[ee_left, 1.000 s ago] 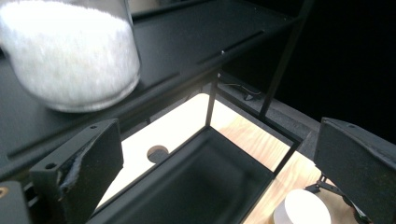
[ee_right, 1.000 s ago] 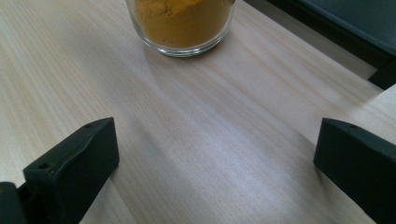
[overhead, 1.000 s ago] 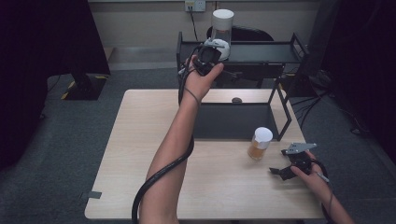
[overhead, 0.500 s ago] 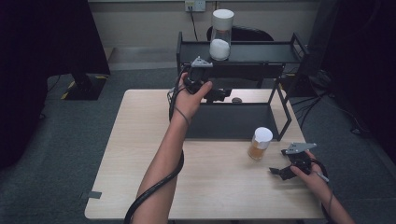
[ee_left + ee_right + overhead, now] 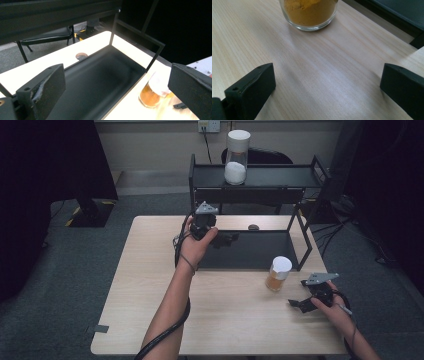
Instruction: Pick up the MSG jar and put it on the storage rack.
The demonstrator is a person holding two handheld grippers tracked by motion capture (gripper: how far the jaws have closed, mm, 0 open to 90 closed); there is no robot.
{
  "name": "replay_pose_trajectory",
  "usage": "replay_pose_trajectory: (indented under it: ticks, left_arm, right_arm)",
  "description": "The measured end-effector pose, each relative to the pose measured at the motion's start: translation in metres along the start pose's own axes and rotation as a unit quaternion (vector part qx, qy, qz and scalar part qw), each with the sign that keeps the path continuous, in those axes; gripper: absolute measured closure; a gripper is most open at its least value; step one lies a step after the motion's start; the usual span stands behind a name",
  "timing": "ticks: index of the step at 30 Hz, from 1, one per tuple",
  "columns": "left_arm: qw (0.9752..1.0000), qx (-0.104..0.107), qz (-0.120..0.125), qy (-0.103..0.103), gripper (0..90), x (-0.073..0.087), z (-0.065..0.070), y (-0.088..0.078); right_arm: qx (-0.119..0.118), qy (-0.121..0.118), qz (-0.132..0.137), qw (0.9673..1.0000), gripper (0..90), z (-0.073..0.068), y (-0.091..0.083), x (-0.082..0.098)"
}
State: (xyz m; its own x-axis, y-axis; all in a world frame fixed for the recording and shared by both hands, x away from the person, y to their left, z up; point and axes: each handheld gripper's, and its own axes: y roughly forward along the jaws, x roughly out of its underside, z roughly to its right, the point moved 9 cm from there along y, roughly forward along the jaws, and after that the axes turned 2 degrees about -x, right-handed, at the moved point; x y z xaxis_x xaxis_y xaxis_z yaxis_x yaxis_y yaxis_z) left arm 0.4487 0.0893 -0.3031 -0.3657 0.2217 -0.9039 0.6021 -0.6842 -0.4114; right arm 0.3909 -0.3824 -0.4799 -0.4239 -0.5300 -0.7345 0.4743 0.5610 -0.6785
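Note:
A tall clear jar with a white lid and white powder stands on the top shelf of a black rack. A short jar of orange powder with a white lid stands on the wooden table in front of the rack, also seen as the orange jar and the orange jar. My left gripper hovers open at the left end of the rack's lower shelf, jaws empty. My right gripper rests open near the table's right front, a little short of the orange jar; the right gripper holds nothing.
A small brown round object lies on the table behind the lower shelf, also seen as the round object. The rack's thin black posts frame the lower shelf. A black chair stands behind the table.
My left gripper has drawn back from the tall jar on the top shelf and come down to the lower shelf's level. The jar stays on the shelf. The right gripper has not moved.

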Motion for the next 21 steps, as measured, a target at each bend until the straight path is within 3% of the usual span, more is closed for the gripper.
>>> replay_pose_trajectory:
  ticks: [12,21]
  left_arm:
    - [0.9999,0.001,0.001,-0.011,0.9,0.043,-0.006,0.0]
    - [0.9999,-0.006,-0.015,0.003,0.9,0.073,-0.001,0.004]
  right_arm:
    - [0.0,0.0,0.0,1.0,0.0,0.0,0.0,0.0]
    - [0.0,-0.001,-0.001,1.0,0.0,0.0,0.0,0.0]
